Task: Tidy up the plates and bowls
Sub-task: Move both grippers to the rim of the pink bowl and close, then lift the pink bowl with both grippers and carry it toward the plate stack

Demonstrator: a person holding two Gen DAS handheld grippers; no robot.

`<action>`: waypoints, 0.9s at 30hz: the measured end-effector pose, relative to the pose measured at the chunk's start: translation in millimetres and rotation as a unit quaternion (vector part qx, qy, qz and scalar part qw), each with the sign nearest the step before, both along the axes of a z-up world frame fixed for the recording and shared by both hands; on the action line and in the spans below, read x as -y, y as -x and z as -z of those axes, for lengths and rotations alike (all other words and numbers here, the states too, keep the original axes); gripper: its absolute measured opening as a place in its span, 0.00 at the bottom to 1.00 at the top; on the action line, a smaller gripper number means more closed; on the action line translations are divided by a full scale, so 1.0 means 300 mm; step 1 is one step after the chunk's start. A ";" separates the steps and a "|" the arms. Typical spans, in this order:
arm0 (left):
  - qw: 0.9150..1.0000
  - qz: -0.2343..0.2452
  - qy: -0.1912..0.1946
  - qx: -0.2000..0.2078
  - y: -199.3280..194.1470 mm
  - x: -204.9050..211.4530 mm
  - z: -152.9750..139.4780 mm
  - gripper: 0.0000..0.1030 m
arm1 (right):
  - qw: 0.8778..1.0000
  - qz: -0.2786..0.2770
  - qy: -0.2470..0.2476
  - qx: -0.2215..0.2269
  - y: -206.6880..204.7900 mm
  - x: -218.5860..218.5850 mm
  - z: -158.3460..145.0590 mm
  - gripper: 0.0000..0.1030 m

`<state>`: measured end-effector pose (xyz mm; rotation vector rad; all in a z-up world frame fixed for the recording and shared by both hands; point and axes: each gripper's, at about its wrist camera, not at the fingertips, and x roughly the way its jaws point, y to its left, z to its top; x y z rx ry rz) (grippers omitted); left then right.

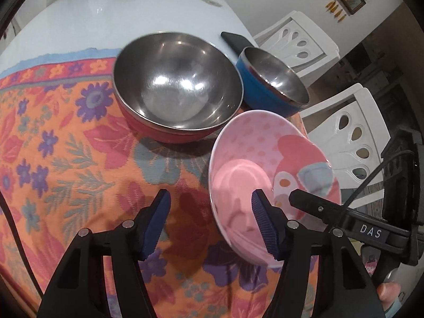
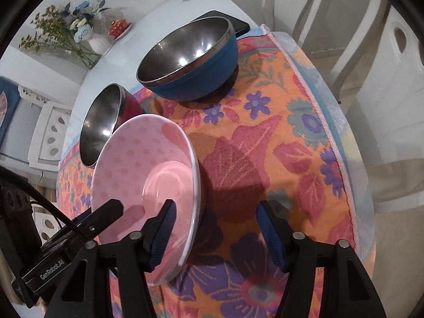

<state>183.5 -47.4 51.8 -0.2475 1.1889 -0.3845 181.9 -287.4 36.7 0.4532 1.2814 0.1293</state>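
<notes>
A pink bowl (image 1: 254,164) (image 2: 143,164) with a dotted cartoon print sits on the flowered cloth. My left gripper (image 1: 212,222) straddles the bowl's left rim, one blue pad inside and one outside, with a wide gap and no pad pressing. My right gripper (image 2: 216,228) straddles the opposite rim the same way, jaws apart. Each wrist view shows the other gripper's black finger (image 1: 310,201) (image 2: 108,209) reaching into the bowl. Behind stand a red bowl (image 1: 177,84) (image 2: 103,124) and a blue bowl (image 1: 273,79) (image 2: 190,61), both steel inside.
The orange flowered cloth (image 1: 66,145) (image 2: 278,145) covers the near end of a white table (image 1: 106,18). A black phone (image 1: 234,39) (image 2: 238,23) lies behind the blue bowl. White chairs (image 1: 352,137) stand at the table's edge. A flower vase (image 2: 98,43) stands far back.
</notes>
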 end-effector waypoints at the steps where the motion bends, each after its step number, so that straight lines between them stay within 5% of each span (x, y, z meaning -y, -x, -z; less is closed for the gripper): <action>1: 1.000 0.000 0.000 -0.001 -0.003 0.004 0.005 0.53 | 1.000 -0.005 0.003 0.002 -0.003 -0.007 0.003 0.50; 8: 1.000 0.017 -0.007 -0.005 -0.011 0.062 0.043 0.16 | 0.999 -0.034 0.011 0.017 -0.034 -0.029 0.020 0.22; 12: 1.000 0.020 -0.012 0.005 -0.006 0.072 0.040 0.16 | 0.998 -0.057 0.012 0.027 -0.039 -0.062 0.022 0.13; 27: 0.999 0.008 -0.014 0.033 0.138 0.043 -0.079 0.16 | 0.995 -0.082 0.014 0.060 0.071 -0.073 -0.103 0.13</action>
